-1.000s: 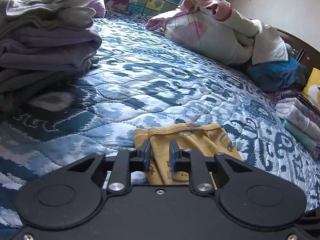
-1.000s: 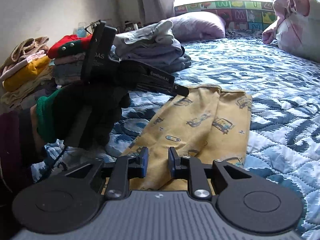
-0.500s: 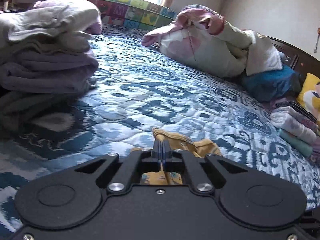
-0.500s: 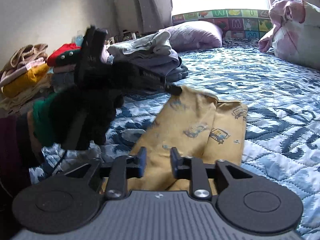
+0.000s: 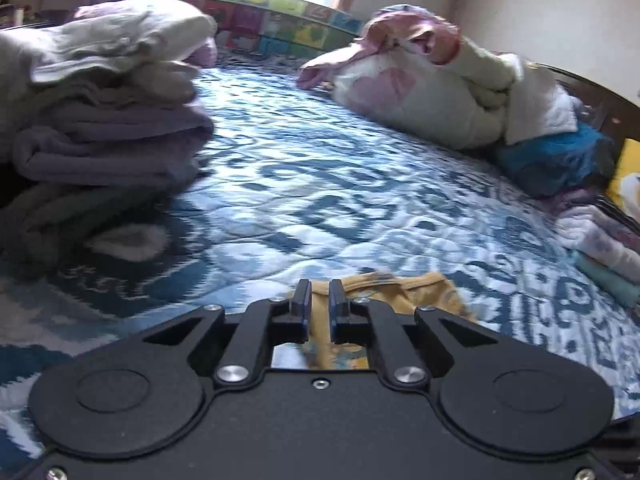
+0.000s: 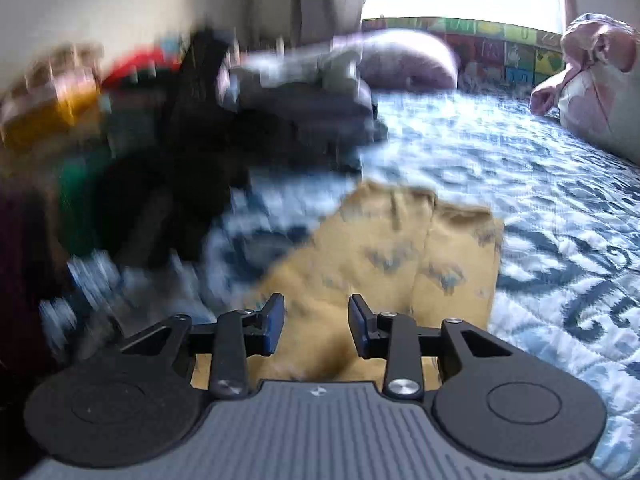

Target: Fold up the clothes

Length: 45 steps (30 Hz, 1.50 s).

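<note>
Your left gripper (image 5: 319,306): black body, blue pads, silver screws. Right gripper (image 6: 316,324): grey ribbed top. Black glove (image 6: 160,200), green cuff (image 6: 74,208).

The trousers (image 6: 404,256) lie flat on the bed (image 5: 340,200), just ahead of both tongs. From the left wrist view, a clothes stack (image 5: 104,128) sits on the bed to the left, a bundled duvet (image 5: 432,96) at the far right, and folded items (image 5: 600,248) at the right edge. A mat (image 5: 272,20) stands behind the bed.
</note>
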{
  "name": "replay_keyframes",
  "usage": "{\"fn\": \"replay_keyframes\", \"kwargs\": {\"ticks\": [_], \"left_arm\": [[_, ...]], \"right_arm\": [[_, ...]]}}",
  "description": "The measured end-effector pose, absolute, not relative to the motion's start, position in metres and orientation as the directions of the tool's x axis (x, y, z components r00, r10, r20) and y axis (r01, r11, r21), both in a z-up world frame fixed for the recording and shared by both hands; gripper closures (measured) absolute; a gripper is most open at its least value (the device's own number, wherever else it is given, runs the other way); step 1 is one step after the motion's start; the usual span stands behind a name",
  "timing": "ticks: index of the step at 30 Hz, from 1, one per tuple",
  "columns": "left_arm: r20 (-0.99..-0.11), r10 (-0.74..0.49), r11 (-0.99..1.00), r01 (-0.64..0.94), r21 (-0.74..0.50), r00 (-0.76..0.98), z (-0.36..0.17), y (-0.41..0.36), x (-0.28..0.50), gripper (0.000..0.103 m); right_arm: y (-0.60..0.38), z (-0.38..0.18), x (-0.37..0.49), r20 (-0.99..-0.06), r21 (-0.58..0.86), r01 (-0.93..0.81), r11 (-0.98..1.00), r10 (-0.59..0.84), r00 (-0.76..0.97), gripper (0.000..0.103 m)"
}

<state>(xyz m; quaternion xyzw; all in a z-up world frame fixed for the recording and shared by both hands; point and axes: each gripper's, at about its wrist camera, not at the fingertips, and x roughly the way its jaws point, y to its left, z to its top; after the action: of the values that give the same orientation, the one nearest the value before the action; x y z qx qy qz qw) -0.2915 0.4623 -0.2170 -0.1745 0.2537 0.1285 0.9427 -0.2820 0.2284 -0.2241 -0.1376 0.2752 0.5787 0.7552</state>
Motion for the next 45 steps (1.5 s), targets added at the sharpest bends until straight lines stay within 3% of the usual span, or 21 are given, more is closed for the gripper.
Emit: {"fn": "replay_keyframes", "kwargs": {"ticks": [4,10,20,21,24,29,33,39,43,45], "left_arm": [[-0.598,0.133,0.921,-0.322,-0.221,0.791,-0.235,0.453,-0.276,0.096],[-0.530,0.143,0.910,-0.322,-0.261,0.836,-0.217,0.459,-0.283,0.096],[-0.622,0.116,0.920,-0.320,-0.227,0.775,-0.236,0.461,-0.250,0.095],[-0.614,0.122,0.918,-0.324,-0.229,0.780,-0.233,0.461,-0.254,0.093],[-0.593,0.149,0.916,-0.336,-0.219,0.791,-0.224,0.455,-0.266,0.072],[-0.519,0.108,0.922,-0.281,-0.267,0.848,-0.198,0.425,-0.298,0.072],[-0.562,0.065,0.949,-0.225,-0.221,0.825,-0.195,0.378,-0.319,0.072],[-0.597,-0.021,0.967,-0.135,-0.217,0.802,-0.208,0.322,-0.371,0.077],[-0.660,0.014,0.980,-0.140,-0.138,0.752,-0.235,0.298,-0.378,0.080],[-0.647,0.029,0.975,-0.164,-0.150,0.762,-0.233,0.298,-0.387,0.080]], "right_arm": [[0.230,-0.228,-0.284,-0.620,0.093,-0.954,0.286,0.766,0.169,0.066],[0.218,-0.218,-0.297,-0.567,0.057,-0.967,0.246,0.806,0.172,0.067],[0.216,-0.228,-0.330,-0.611,-0.015,-0.991,0.131,0.784,0.113,0.062],[0.215,-0.228,-0.331,-0.610,-0.022,-0.992,0.126,0.784,0.113,0.062],[0.206,-0.221,-0.326,-0.597,0.005,-0.990,0.140,0.795,0.109,0.062],[0.170,-0.201,-0.278,-0.535,0.139,-0.935,0.327,0.819,0.207,0.062],[0.137,-0.197,-0.246,-0.506,0.268,-0.865,0.425,0.826,0.249,0.064],[0.106,-0.200,-0.270,-0.517,0.185,-0.894,0.407,0.814,0.264,0.075],[0.105,-0.212,-0.296,-0.528,0.131,-0.930,0.342,0.819,0.226,0.081],[0.122,-0.229,-0.308,-0.625,0.053,-0.943,0.328,0.747,0.225,0.082]]}}
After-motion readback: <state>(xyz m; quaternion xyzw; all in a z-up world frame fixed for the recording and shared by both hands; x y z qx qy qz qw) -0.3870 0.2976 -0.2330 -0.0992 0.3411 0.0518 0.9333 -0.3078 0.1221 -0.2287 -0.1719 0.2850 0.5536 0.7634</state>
